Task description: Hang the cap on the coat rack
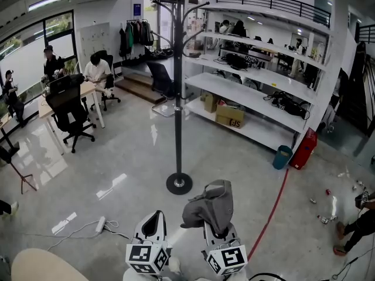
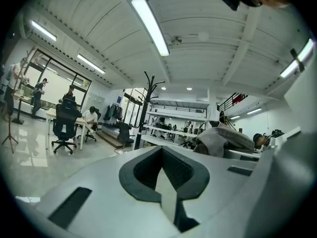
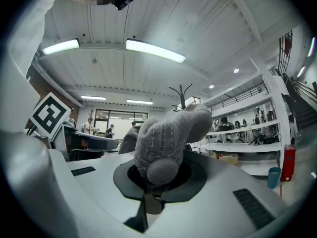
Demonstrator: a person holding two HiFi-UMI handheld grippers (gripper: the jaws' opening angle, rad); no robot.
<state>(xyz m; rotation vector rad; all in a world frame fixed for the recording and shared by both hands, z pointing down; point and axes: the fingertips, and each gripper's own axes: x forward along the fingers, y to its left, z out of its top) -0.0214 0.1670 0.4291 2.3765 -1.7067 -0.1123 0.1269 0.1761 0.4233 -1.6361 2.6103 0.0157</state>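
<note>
A tall black coat rack with curved hooks stands on a round base on the floor ahead of me. It shows far off in the left gripper view and in the right gripper view. A grey cap is bunched up in my right gripper, whose jaws are shut on its fabric. My left gripper is held beside it at the left, shut with nothing in it. Both are low and well short of the rack.
White shelving runs along the right behind the rack. Office chairs and a desk with seated people are at the left. A power strip and cable lie on the floor. A red floor line runs at the right. A round table edge is near left.
</note>
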